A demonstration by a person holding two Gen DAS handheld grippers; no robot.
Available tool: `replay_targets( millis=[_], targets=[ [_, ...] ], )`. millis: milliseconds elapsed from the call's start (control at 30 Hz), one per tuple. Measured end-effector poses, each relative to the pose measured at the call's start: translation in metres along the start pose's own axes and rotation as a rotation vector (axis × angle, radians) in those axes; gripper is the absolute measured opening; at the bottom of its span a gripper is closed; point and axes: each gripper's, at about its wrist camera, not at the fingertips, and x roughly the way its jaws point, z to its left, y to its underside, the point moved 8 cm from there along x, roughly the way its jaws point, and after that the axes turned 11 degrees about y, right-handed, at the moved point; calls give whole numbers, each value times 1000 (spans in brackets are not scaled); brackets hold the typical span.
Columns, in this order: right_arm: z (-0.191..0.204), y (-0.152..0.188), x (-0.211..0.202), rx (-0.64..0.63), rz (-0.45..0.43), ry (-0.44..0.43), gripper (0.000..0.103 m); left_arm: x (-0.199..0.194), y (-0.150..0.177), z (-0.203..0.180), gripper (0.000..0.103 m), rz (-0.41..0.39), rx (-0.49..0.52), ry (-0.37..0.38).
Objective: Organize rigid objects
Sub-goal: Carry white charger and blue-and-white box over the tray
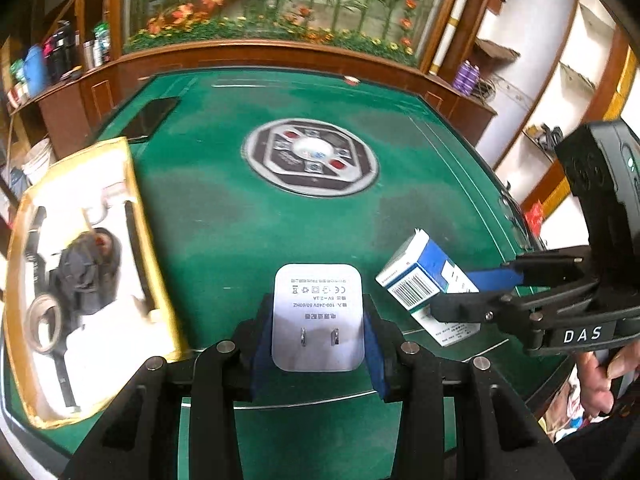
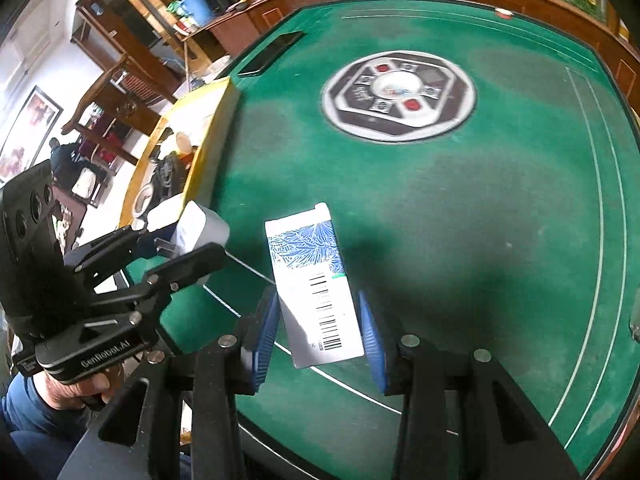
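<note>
My left gripper (image 1: 318, 336) is shut on a white power adapter (image 1: 318, 312), prongs facing the camera, held above the green table. It also shows in the right wrist view (image 2: 200, 232), held by the left gripper (image 2: 180, 252). My right gripper (image 2: 320, 332) is shut on a white-and-blue carton (image 2: 316, 280) with a barcode, its pads touching both sides. The carton (image 1: 420, 276) and right gripper (image 1: 476, 292) show at the right of the left wrist view. A yellow-rimmed box (image 1: 80, 272) with several items stands at the left.
The green felt table (image 1: 280, 220) has a round control panel (image 1: 312, 158) in its middle. A dark phone (image 1: 150, 118) lies at the far left edge. Wooden cabinets and shelves surround the table. The yellow-rimmed box (image 2: 208, 132) shows left in the right wrist view.
</note>
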Motion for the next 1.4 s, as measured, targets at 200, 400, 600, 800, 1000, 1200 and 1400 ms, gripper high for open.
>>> replay_targets(
  millis=[200,400,600,800,1000,1200,1400],
  targets=[
    [28,-6,6,-31,5,-19,38,-28,-2,31,42,-59,-55,-32],
    [61,-18,7,-87,-6,-32,38,-56,-2,66,42,-120,-110,-66],
    [88,-31,9,-134,-16,-35,39,-78,-2,101,42,-167,-161,-95],
    [110,-45,9,-160,-39,-37,39,-89,-1,126,42,-182,-179,-112],
    [129,-59,14,-163,-46,-49,39,-94,3,144,42,-172,-181,-116],
    [148,-73,25,-171,-39,-62,39,-95,5,162,42,-156,-189,-118],
    [168,-93,35,-192,-39,-62,39,-91,-3,173,42,-144,-178,-119]
  ],
)
